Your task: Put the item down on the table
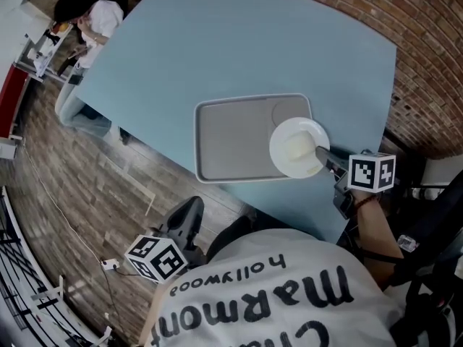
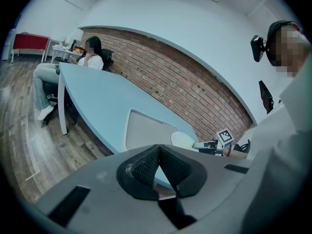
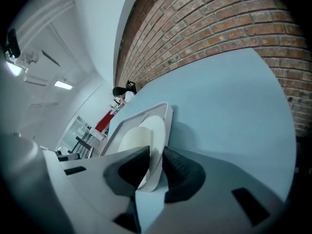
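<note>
- The plate (image 1: pixel 293 147), white and round, appeared right of centre in the head view. It sat over the right end of the grey tray (image 1: pixel 231 139) and overlapped the tray's right rim. Whether it touched the tray could not be told.
- The right gripper (image 1: pixel 322 154) grasped the plate. In the right gripper view, its fingers were clenched on the plate's near rim, one on each face of the edge.
- The left gripper (image 1: pixel 187 219) hung in the lower left of the head view, off the light-blue desk (image 1: pixel 239 42) and well apart from the plate. Its fingers were pressed together with nothing between them.
- Handling, as a judgement:
  - The plate looked stiff, thin, smooth and probably light, and likely to chip or break if dropped.
  - A hold on one side of the rim left the far side free to droop or slide.
  - Setting it down would call for lowering it level onto bare desk, letting go only once its base was supported.
- A seated person (image 1: pixel 94 13) occupied the upper left of the head view, at the desk's far end.
</note>
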A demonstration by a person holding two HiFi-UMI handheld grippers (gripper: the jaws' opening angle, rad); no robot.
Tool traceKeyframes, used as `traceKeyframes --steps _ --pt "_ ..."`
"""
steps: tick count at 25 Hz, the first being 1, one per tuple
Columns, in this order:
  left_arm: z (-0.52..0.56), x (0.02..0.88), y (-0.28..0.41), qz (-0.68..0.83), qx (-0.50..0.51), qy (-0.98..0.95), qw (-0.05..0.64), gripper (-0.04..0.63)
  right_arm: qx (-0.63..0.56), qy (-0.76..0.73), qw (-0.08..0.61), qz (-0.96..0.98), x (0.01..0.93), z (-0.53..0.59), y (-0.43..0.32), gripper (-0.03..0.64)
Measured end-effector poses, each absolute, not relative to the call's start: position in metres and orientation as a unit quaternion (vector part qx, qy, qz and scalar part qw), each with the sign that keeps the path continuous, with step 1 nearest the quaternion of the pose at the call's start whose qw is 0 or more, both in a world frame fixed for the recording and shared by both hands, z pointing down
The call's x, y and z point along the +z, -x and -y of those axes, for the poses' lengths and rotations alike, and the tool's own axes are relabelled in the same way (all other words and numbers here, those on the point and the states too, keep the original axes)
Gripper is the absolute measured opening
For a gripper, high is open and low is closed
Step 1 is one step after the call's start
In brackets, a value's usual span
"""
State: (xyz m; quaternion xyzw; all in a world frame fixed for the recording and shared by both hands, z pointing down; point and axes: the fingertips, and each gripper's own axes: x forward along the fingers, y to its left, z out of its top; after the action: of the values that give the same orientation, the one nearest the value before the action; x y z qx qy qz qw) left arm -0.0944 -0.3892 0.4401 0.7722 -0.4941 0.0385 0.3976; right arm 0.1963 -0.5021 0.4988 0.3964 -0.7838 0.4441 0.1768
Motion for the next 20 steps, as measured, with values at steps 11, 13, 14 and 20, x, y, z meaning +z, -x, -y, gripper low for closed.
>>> traceKeyframes --steps 11,13,14,20 --pt "0.381 0.44 0.101 0.502 0.027 -0.769 0.394 0.008 0.369 -0.408 0.228 0.803 0.495 0.502 -0.189 0.087" --pt "0.381 0.438 0.102 0.503 0.026 -0.77 0.392 0.008 0.353 -0.411 0.239 0.806 0.493 0.501 -0.187 0.092" --pt "0.381 0.437 0.102 0.504 0.026 -0.77 0.392 0.008 0.345 -0.413 0.245 0.806 0.493 0.502 -0.186 0.094" --pt "0.377 0.437 0.102 0.505 0.026 -0.769 0.391 0.008 0.253 -0.435 0.303 0.81 0.49 0.506 -0.185 0.115"
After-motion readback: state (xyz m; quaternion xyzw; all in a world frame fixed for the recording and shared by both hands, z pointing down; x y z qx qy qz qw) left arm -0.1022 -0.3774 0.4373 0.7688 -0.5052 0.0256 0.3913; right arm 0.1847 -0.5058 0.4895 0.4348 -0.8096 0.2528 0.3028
